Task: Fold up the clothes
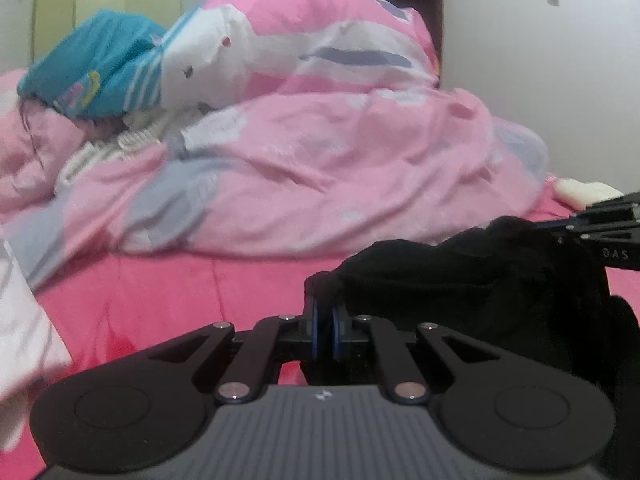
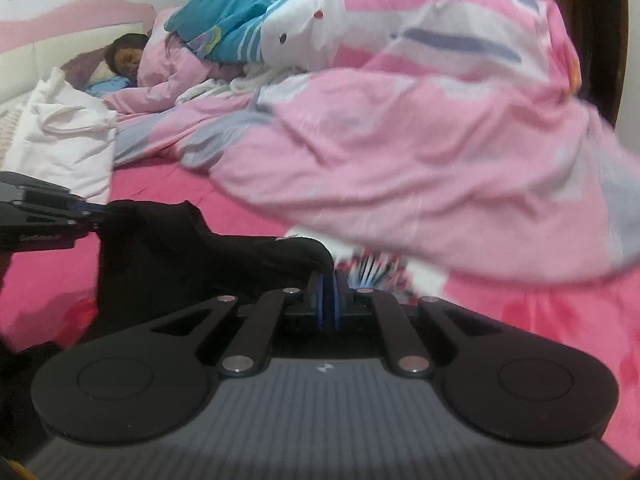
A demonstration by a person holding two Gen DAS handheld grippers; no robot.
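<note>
A black garment [image 1: 460,276] hangs stretched between both grippers above the pink bed sheet [image 1: 160,292]. In the left wrist view my left gripper [image 1: 326,314] is shut on the garment's left corner. My right gripper [image 1: 560,229] comes in from the right edge and pinches the other end. In the right wrist view my right gripper [image 2: 328,282] is shut on a fold of the black garment [image 2: 180,256], while my left gripper [image 2: 94,216] holds its far corner at the left. The cloth sags below the grippers, and its lower part is hidden behind their bodies.
A bulky pink and white duvet [image 2: 400,140] fills the back and right of the bed. A person [image 2: 128,56] lies under it at the far left. A teal cloth [image 2: 228,12] lies on top, a white bag [image 2: 64,136] at the left, a patterned cloth [image 2: 376,270] ahead.
</note>
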